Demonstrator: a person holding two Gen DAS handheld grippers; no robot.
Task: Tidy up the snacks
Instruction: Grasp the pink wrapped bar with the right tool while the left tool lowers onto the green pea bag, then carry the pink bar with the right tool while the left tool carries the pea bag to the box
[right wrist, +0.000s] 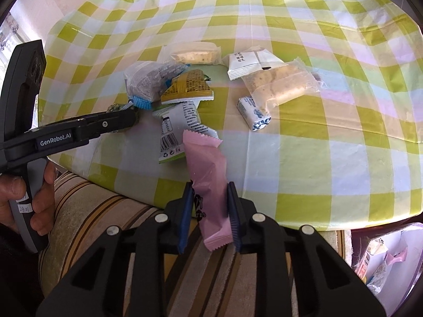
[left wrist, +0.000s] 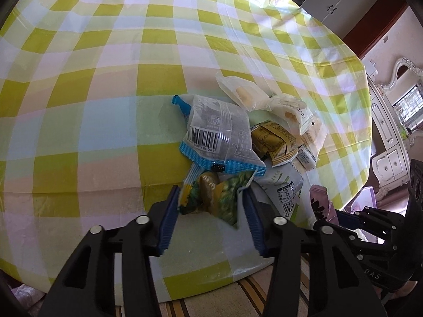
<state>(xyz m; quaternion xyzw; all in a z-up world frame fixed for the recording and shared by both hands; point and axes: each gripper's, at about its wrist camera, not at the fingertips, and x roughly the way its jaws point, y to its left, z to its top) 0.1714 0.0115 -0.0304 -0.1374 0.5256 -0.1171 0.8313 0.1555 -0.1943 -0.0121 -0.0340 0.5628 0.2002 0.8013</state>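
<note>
The blue fingers [left wrist: 169, 219] of the left gripper [left wrist: 211, 198], low in the left view, stand partly closed, one on each side of a green and yellow packet [left wrist: 211, 198]. The pads press on its edges, so the packet is held. It lies at the near end of the snack pile, partly under a grey packet [left wrist: 216, 134] with blue ends and a barcode.

In the right view the right gripper [right wrist: 208, 192] is almost shut. Its fingers [right wrist: 186, 211] clamp a pink packet [right wrist: 208, 174] at the lower centre. The packet stands upright between them; its top end reaches over the table edge and its bottom end hangs in front of a striped cushion [right wrist: 105, 211].

The other snacks lie in the middle of the checked tablecloth [right wrist: 317, 158]: a gold packet [right wrist: 187, 87], a white and green packet [right wrist: 174, 129], a small white roll [right wrist: 253, 113], a clear bar packet [right wrist: 280, 84], a white sachet [right wrist: 243, 64] and a pale bar [right wrist: 195, 55] further up. The gold packet rests on the white and green one.

At the left of the right view a hand [right wrist: 23, 198] holds the handle of the left gripper.
</note>
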